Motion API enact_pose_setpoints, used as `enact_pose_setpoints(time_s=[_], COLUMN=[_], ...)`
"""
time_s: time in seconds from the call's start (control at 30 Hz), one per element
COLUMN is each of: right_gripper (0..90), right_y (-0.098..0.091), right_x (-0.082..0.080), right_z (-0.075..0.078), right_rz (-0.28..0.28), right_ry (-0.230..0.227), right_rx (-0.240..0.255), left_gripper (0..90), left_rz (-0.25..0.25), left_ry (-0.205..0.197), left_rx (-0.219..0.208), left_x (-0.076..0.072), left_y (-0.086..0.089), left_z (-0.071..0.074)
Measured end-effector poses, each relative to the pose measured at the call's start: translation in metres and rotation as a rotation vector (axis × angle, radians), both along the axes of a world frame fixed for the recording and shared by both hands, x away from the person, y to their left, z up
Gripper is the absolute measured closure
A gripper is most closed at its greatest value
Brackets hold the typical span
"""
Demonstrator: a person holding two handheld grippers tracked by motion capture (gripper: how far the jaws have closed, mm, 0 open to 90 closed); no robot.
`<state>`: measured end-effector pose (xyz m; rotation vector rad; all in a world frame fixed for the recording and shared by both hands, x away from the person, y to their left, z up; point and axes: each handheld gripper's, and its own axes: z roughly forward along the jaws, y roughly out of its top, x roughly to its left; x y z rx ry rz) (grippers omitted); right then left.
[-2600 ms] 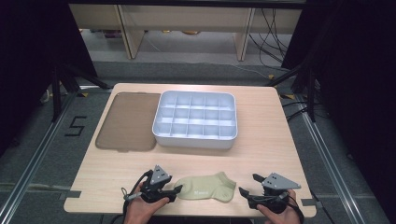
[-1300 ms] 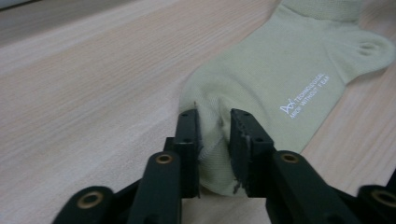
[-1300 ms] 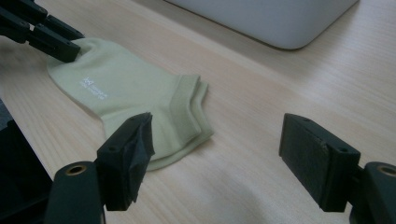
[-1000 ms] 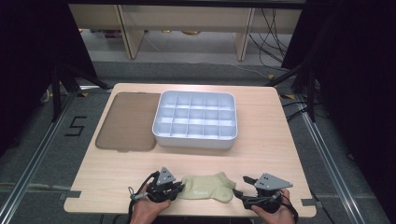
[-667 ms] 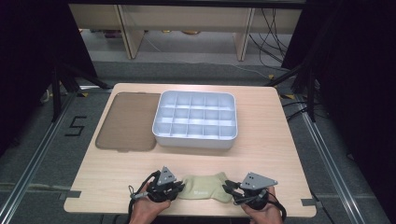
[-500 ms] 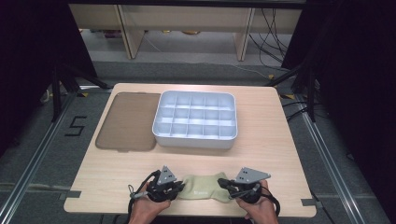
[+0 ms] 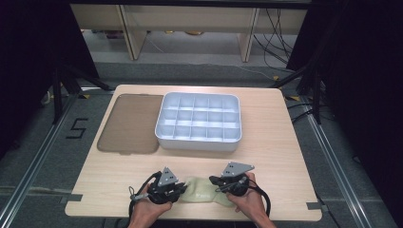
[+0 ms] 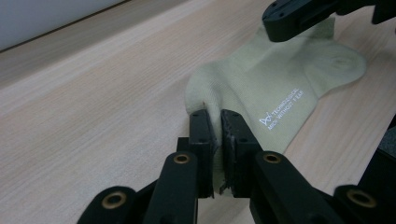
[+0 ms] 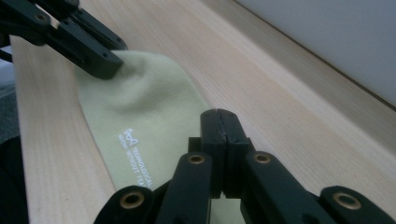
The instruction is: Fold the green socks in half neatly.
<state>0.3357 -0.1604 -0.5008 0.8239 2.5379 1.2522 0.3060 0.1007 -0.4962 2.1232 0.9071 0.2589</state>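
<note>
A pale green sock [image 7: 202, 194] with white lettering lies flat near the table's front edge, between my two grippers. My left gripper [image 7: 181, 191] is shut on the sock's left end. In the left gripper view a fold of the sock [image 8: 271, 79] stands pinched between the left gripper's [image 8: 217, 126] jaws. My right gripper [image 7: 212, 180] rests over the sock's right part. In the right gripper view its jaws [image 9: 219, 116] meet along a thin seam at the edge of the sock [image 9: 140, 112], and I see no fabric between them.
A white compartment tray [image 7: 198, 137] stands in the middle of the wooden table [image 7: 275, 142], with a brown translucent lid [image 7: 128, 123] flat at its left. The person's hands come in over the table's front edge.
My right gripper has slid left from beside the sock onto its right part, and its jaws have gone from open to shut. The left gripper has kept its grip and place.
</note>
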Motion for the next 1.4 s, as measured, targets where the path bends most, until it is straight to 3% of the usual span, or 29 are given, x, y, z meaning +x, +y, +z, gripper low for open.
enact_pose_setpoints(time_s=[0.13,0.33,0.37,0.47,0.57,0.77,0.9,0.93,0.97,1.1,1.33,1.4], right_gripper=[90.0,90.0,90.0,90.0,90.0,90.0,90.0,90.0,90.0,90.0,90.0,90.0], right_y=[0.007,0.023,0.028,0.031,0.036,0.043,0.038,0.033,0.024,0.0,-0.026,-0.034], right_x=[0.007,0.02,0.024,0.027,0.03,0.031,0.034,0.034,0.032,0.027,0.015,0.011], right_z=[-0.002,-0.01,-0.013,-0.013,-0.014,-0.015,-0.009,-0.004,0.006,0.015,0.01,0.009], right_rz=[0.015,0.014,0.015,0.016,0.021,0.002,0.023,0.022,0.021,0.004,0.0,0.004], right_ry=[-0.001,0.018,0.029,0.041,0.04,0.089,0.062,0.051,0.047,0.028,0.062,0.091], right_rx=[-0.028,-0.07,-0.075,-0.068,-0.058,-0.019,0.014,0.027,0.021,-0.006,-0.04,-0.054], left_gripper=[82.9,82.9,82.9,83.0,83.0,83.1,83.1,83.0,83.0,83.0,83.0,83.0], left_rz=[0.008,0.022,0.016,0.026,0.031,0.016,0.021,0.023,0.023,0.024,0.02,0.019], left_ry=[0.0,-0.003,-0.012,-0.003,-0.027,-0.028,-0.032,-0.03,-0.027,-0.026,-0.024,-0.021], left_rx=[0.003,-0.026,-0.006,-0.027,-0.035,-0.051,-0.036,-0.051,-0.042,-0.052,-0.054,-0.061], left_x=[0.0,0.001,0.004,0.004,0.005,0.006,0.006,0.007,0.006,0.006,0.007,0.007], left_y=[0.002,0.007,0.011,0.013,0.017,0.014,0.014,0.014,0.016,0.017,0.017,0.017], left_z=[0.001,0.005,0.006,0.009,0.014,0.019,0.018,0.018,0.019,0.019,0.021,0.022])
